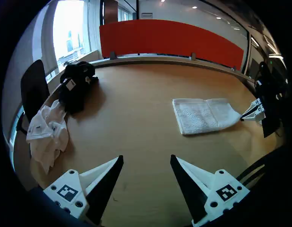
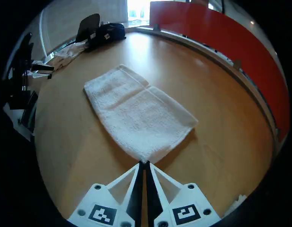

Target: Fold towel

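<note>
Towel (image 2: 138,113): soft, light, limp; folded flat on table (image 2: 221,125).
Right tool (image 2: 145,163): pinching towel's corner.
Left tool (image 1: 146,159): spread wide, empty, well away from towel.
Hold: corners.

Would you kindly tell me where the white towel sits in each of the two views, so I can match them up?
Left gripper view: the white towel lies right of centre on the table, with the right gripper at its rightmost corner.
Right gripper view: the white towel lies in the centre, its nearest corner pinched by the right gripper.
Shared landmark: the red partition along the table's far edge.
</note>
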`<state>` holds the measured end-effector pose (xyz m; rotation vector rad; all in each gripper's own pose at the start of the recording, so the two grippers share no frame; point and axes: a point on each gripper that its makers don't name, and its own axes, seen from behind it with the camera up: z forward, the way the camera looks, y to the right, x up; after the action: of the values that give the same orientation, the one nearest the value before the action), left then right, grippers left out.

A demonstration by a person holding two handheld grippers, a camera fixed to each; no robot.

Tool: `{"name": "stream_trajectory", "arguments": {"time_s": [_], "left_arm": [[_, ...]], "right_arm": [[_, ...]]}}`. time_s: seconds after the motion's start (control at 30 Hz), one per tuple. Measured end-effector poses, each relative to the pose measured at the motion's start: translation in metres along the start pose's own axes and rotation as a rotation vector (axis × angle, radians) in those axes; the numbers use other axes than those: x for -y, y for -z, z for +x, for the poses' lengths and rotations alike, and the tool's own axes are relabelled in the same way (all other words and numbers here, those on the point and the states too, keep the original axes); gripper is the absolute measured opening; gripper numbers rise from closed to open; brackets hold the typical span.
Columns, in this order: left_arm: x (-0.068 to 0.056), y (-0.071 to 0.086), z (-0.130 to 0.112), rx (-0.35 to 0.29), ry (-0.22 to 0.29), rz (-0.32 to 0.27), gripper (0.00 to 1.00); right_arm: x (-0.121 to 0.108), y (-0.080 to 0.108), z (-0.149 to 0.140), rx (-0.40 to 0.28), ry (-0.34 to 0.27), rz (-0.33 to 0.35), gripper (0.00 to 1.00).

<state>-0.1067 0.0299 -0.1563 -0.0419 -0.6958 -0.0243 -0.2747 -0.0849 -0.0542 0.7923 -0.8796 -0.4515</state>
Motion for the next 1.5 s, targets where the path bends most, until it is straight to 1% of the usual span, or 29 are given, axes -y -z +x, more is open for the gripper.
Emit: {"name": "stream_trajectory", "arguments": {"time_s": [0.1,0.33,0.6,0.7,0.9,1.2,1.3,1.5], "left_arm": [[0.000,-0.001,0.001,0.002,0.005,-0.001,0.92],[0.001,0.000,0.002,-0.001,-0.004,-0.003,0.92],[0.000,0.001,0.004,-0.009,-0.015,-0.004,0.92],[-0.001,0.001,0.004,-0.011,-0.019,-0.006,0.92],[0.000,0.002,0.003,-0.012,-0.011,-0.006,0.92],[0.004,0.006,0.000,-0.009,-0.013,0.003,0.92],[0.004,0.008,0.000,-0.013,-0.007,0.004,0.92],[0.003,0.011,0.002,-0.022,0.005,0.001,0.92]], "right_arm": [[-0.002,0.006,0.010,-0.022,0.000,-0.008,0.04],[-0.006,0.023,0.031,-0.062,0.014,-0.024,0.04],[-0.011,0.039,0.046,-0.084,0.033,-0.036,0.04],[-0.014,0.042,0.051,-0.086,0.042,-0.044,0.05],[-0.012,0.041,0.069,-0.109,0.060,-0.037,0.04],[-0.004,0.038,0.103,-0.143,0.119,-0.016,0.04],[0.000,0.035,0.118,-0.156,0.141,-0.001,0.04],[0.015,0.027,0.143,-0.165,0.209,0.038,0.04]]}}
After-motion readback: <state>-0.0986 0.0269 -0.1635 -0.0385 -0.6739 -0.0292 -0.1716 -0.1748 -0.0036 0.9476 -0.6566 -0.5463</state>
